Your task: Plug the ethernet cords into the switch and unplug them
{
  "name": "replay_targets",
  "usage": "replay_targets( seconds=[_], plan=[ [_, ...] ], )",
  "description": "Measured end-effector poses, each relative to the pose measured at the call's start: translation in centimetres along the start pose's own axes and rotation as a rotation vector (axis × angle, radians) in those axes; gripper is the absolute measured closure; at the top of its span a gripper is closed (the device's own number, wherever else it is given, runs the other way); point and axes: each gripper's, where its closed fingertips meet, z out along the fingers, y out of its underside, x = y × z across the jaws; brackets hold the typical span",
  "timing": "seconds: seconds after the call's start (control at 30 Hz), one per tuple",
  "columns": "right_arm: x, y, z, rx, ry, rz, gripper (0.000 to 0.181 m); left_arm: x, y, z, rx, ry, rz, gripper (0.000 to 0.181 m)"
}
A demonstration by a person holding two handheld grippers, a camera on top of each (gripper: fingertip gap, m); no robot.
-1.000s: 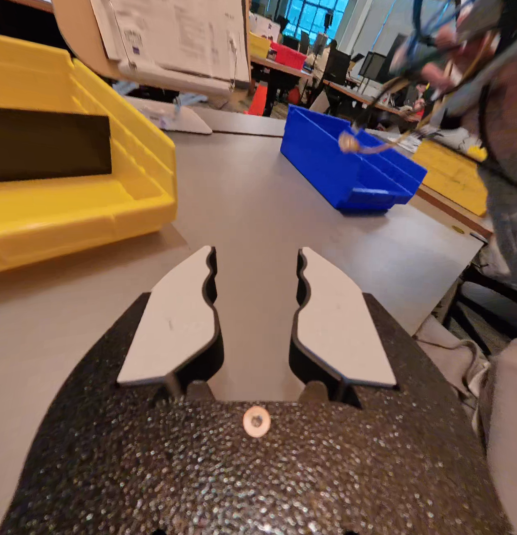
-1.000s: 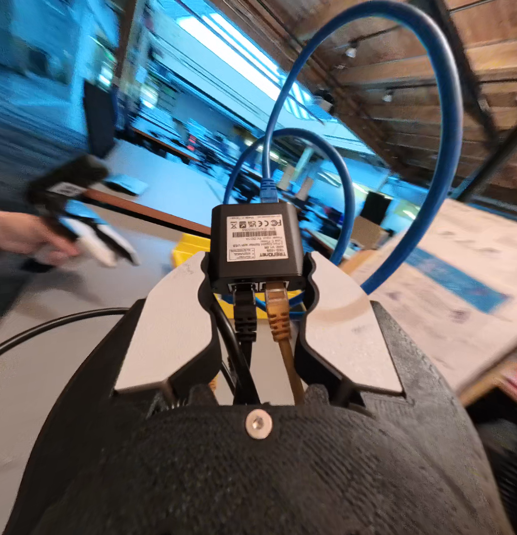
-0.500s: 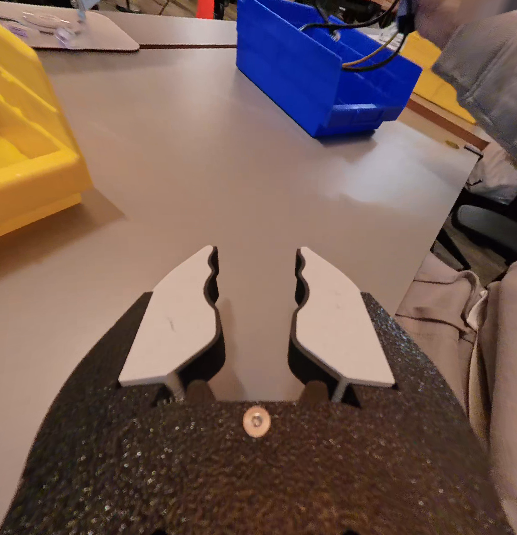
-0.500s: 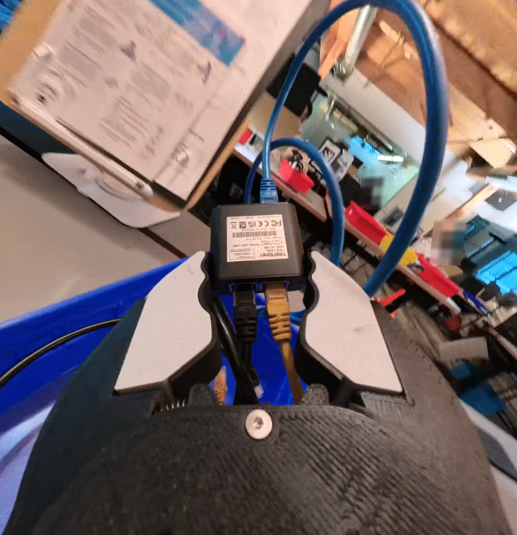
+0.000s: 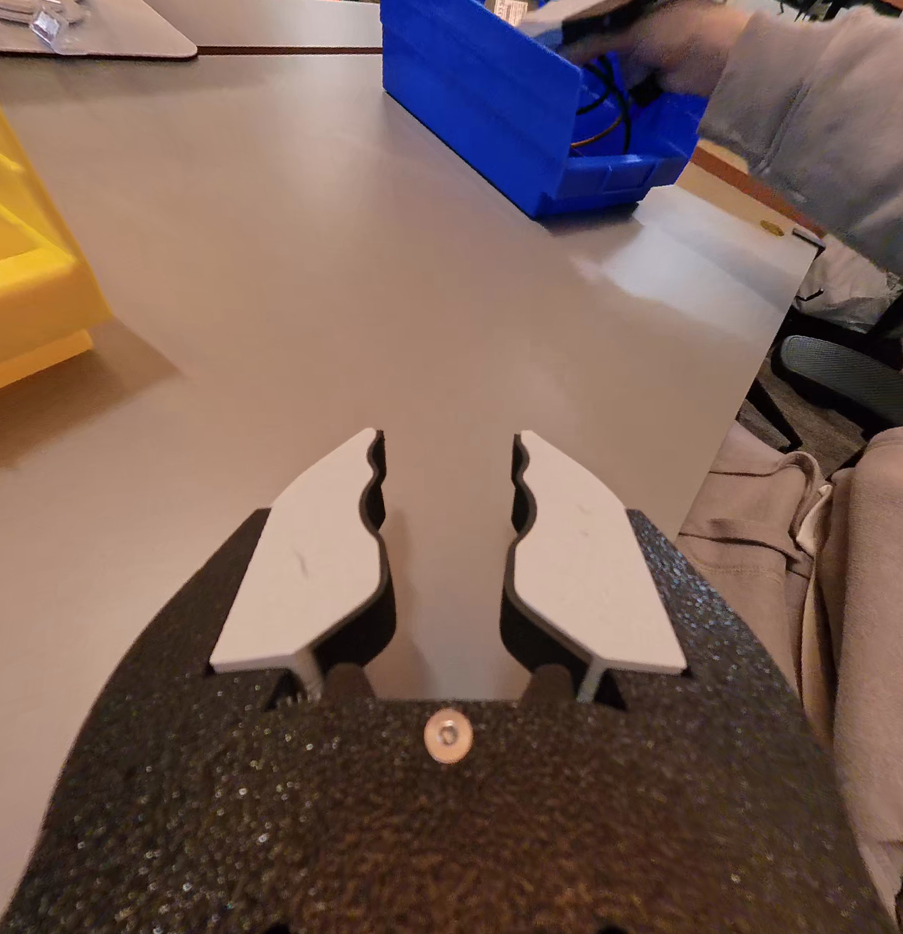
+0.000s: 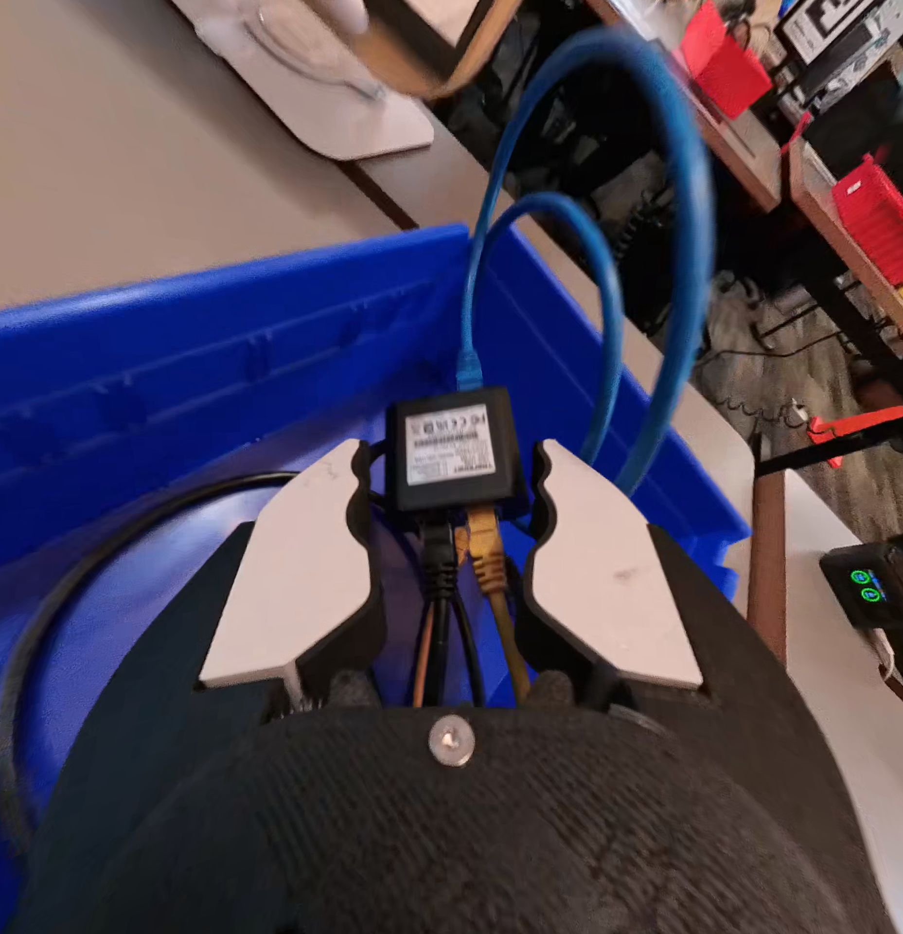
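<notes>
In the right wrist view a small black switch (image 6: 452,447) lies low in a blue bin (image 6: 212,313). A blue cord (image 6: 691,227) loops from its far end. A black plug (image 6: 439,548) and a yellow plug (image 6: 484,551) sit in its near ports. My right gripper (image 6: 446,450) is open, with a gap between the switch and each finger. My left gripper (image 5: 446,439) is open and empty, low over the bare grey table (image 5: 338,252). In the left wrist view the blue bin (image 5: 479,101) stands far right, with a hand and grey sleeve (image 5: 818,126) reaching into it.
A yellow bin (image 5: 25,303) stands at the left. The table's right edge (image 5: 742,404) drops off to a chair (image 5: 843,379). A black device with green lights (image 6: 868,581) sits right of the blue bin. A grey pad (image 5: 110,30) lies at the back left. Tip to tip, the grippers are about 45 cm apart.
My right gripper swung down into the blue bin with the switch and let go; the switch now sits lower and free between the fingers. My left gripper tilted down toward the table.
</notes>
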Motion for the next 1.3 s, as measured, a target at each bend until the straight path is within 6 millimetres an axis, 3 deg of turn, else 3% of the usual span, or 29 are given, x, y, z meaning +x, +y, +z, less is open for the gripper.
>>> replay_targets(
  seconds=[0.03, 0.13, 0.23, 0.3, 0.37, 0.5, 0.63, 0.73, 0.8, 0.9, 1.0, 1.07, 1.1, 1.2, 1.3],
  plan=[
    [0.4, -0.9, -0.7, 0.025, 0.006, 0.004, 0.114, 0.0, 0.1, 0.1, -0.007, 0.001, 0.002, 0.134],
    [0.9, -3.6, -3.6, 0.112, -0.030, 0.029, 0.105, 0.2, 0.1, 0.2, -0.021, -0.005, 0.010, 0.133],
    [1.4, -4.8, -7.9, 0.161, -0.053, 0.101, 0.102, 0.8, -0.5, 0.6, -0.015, -0.023, 0.017, 0.131],
    [2.7, -3.9, -11.4, 0.164, 0.018, 0.184, 0.101, 1.1, -1.3, 1.4, -0.013, -0.066, 0.030, 0.123],
    [3.2, -1.7, -14.7, 0.153, 0.089, 0.315, 0.100, 1.3, -2.7, 2.9, -0.013, -0.124, 0.052, 0.114],
    [2.2, 2.3, -18.6, 0.241, 0.171, 0.537, 0.100, 2.7, -7.5, 8.8, -0.015, -0.182, 0.094, 0.096],
    [2.0, 4.8, -18.8, 0.214, 0.221, 0.575, 0.095, 5.5, -12.2, 17.0, -0.041, -0.192, 0.114, 0.080],
    [3.1, 4.7, -19.7, 0.180, 0.290, 0.538, 0.088, 6.6, -14.6, 22.7, -0.048, -0.229, 0.095, 0.077],
    [3.7, 4.7, -20.0, 0.192, 0.346, 0.489, 0.090, 6.7, -15.0, 25.8, -0.076, -0.259, 0.074, 0.076],
    [3.3, 6.3, -19.1, 0.111, 0.329, 0.481, 0.087, 6.5, -14.3, 29.2, -0.158, -0.274, 0.008, 0.077],
    [2.9, 6.7, -18.6, 0.076, 0.314, 0.461, 0.089, 4.9, -12.6, 30.8, -0.290, -0.332, 0.051, 0.091],
    [2.6, 6.5, -18.6, 0.071, 0.302, 0.450, 0.090, 4.1, -12.6, 31.2, -0.296, -0.340, 0.086, 0.095],
    [2.7, 6.3, -18.6, 0.076, 0.307, 0.447, 0.090, 4.0, -12.6, 31.1, -0.296, -0.322, 0.065, 0.115],
    [2.3, 5.6, -18.6, 0.094, 0.290, 0.438, 0.091, 2.4, -12.9, 29.8, -0.274, -0.339, 0.164, 0.175],
    [1.7, 4.6, -18.6, 0.125, 0.260, 0.428, 0.091, 1.3, -12.1, 27.2, -0.261, -0.306, 0.205, 0.176]
  ],
)
